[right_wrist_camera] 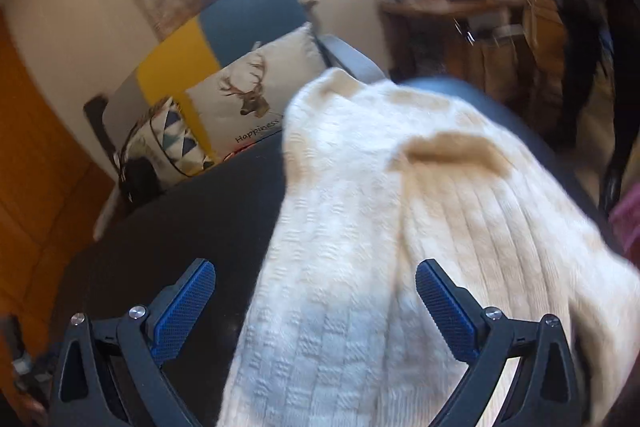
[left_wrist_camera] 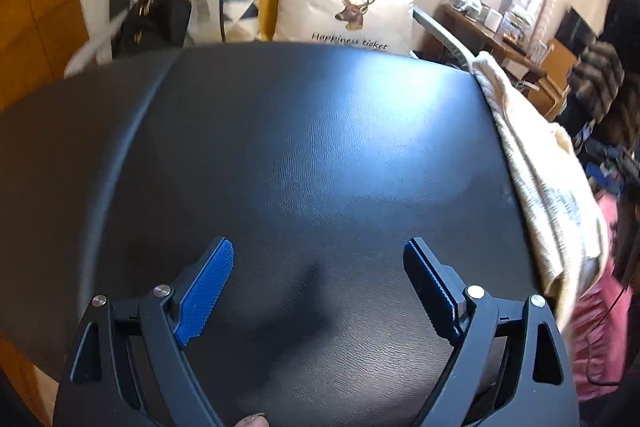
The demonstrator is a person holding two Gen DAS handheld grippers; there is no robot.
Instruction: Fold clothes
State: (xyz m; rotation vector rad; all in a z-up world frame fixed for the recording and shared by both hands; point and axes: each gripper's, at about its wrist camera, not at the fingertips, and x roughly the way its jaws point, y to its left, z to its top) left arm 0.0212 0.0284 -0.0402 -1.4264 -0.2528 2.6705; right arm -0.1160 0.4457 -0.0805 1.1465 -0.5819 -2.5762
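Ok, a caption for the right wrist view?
Open right tongs above a cream knit sweater draped on a black table.

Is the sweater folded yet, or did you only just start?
Only starting. Nothing looks folded: the cream sweater lies rumpled at the edge of the black table. The right gripper is open above it; the left gripper is open over bare table. All the folding is left.

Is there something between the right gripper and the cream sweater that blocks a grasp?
Nothing visible does. The right gripper is open directly over the cream sweater, which lies on the black table. The knit fills the gap between the fingers.
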